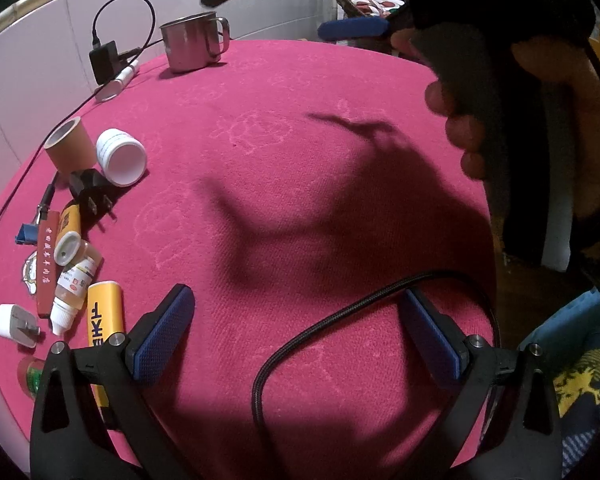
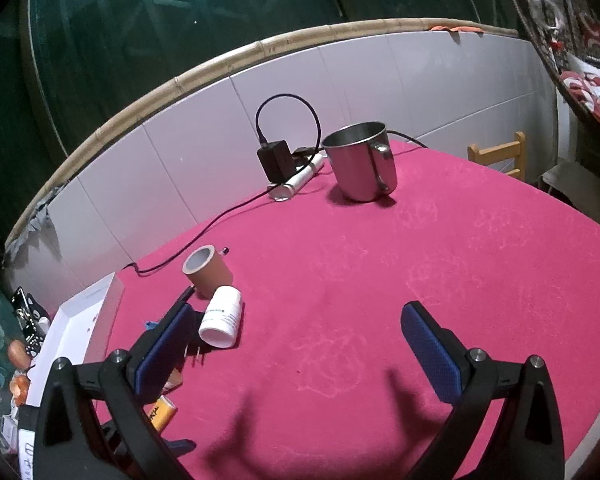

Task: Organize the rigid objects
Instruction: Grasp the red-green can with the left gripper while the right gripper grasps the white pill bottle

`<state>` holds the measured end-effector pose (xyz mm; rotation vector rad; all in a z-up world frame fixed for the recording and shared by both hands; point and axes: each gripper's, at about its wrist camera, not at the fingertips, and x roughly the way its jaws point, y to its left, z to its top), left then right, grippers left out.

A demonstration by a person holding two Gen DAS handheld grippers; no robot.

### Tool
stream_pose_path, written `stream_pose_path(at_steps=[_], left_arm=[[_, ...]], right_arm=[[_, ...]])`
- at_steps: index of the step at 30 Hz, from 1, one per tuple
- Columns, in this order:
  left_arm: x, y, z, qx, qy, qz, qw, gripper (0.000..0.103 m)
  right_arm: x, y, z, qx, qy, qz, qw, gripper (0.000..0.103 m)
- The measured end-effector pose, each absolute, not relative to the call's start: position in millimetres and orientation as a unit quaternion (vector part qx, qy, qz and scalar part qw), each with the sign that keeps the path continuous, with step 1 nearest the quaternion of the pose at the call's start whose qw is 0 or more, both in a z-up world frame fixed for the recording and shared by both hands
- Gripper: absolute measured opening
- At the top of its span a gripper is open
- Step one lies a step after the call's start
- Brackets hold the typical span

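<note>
Small rigid items lie along the left edge of the pink cloth (image 1: pixel 300 140): a brown paper cup (image 1: pixel 68 144), a white jar (image 1: pixel 122 156) on its side, a black plug (image 1: pixel 90 196), a dropper bottle (image 1: pixel 70 292), a yellow tube (image 1: pixel 104 320) and a white charger (image 1: pixel 14 324). My left gripper (image 1: pixel 296 312) is open over bare cloth, right of that cluster. My right gripper (image 2: pixel 300 320) is also open and holds nothing. Its left finger is close to the white jar (image 2: pixel 222 316) and the brown cup (image 2: pixel 206 270).
A steel mug (image 2: pixel 360 160) stands at the far edge beside a black charger (image 2: pixel 276 160) and a white tube (image 2: pixel 300 178). A white box (image 2: pixel 80 320) sits off the cloth's left side. A black braided cable (image 1: pixel 340 316) runs between my left fingers. A hand (image 1: pixel 468 132) is at upper right.
</note>
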<state>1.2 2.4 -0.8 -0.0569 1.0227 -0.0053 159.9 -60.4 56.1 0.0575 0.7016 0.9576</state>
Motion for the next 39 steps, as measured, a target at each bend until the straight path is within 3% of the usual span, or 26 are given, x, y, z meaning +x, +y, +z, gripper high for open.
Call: stream_pose_path(at_steps=[9, 15, 21, 25, 28, 30, 32, 36, 39], left_arm=[[-6.1, 7.9, 4.6, -0.043, 0.472, 0.008, 0.88, 0.102], [-72.3, 51.7, 62.6, -0.083, 0.359, 0.136, 0.92, 0.102], [-97.9, 119.9, 56.9, -0.185, 0.356, 0.267, 0.876, 0.102], [-74.1, 116.5, 40.7, -0.172, 0.387, 0.271, 0.864, 0.102], [-52.0, 105.9, 26.2, -0.155, 0.406, 0.262, 0.862, 0.096], [-34.7, 99.1, 18.9, -0.144, 0.416, 0.261, 0.859, 0.09], [-23.8, 98.4, 12.2, -0.136, 0.424, 0.265, 0.855, 0.076], [-24.1, 106.4, 9.9, -0.133, 0.422, 0.271, 0.855, 0.076], [0.3, 102.3, 4.9, -0.128, 0.423, 0.266, 0.856, 0.076]], right_arm=[[178.8, -118.9, 111.8, 0.109, 0.24, 0.469, 0.843, 0.103], [161.4, -130.6, 145.1, 0.087, 0.166, 0.5, 0.845, 0.103], [154.0, -62.3, 107.7, -0.018, 0.236, 0.514, 0.825, 0.103], [141.2, -10.9, 75.6, -0.09, 0.285, 0.531, 0.793, 0.103], [137.7, 19.2, 56.8, -0.111, 0.313, 0.53, 0.78, 0.103], [141.4, 34.6, 48.9, -0.11, 0.335, 0.531, 0.77, 0.095], [143.2, 54.2, 39.4, -0.119, 0.358, 0.529, 0.76, 0.087], [145.2, 76.0, 23.9, -0.134, 0.389, 0.514, 0.753, 0.062], [151.5, 83.4, 7.0, -0.139, 0.417, 0.496, 0.748, 0.056]])
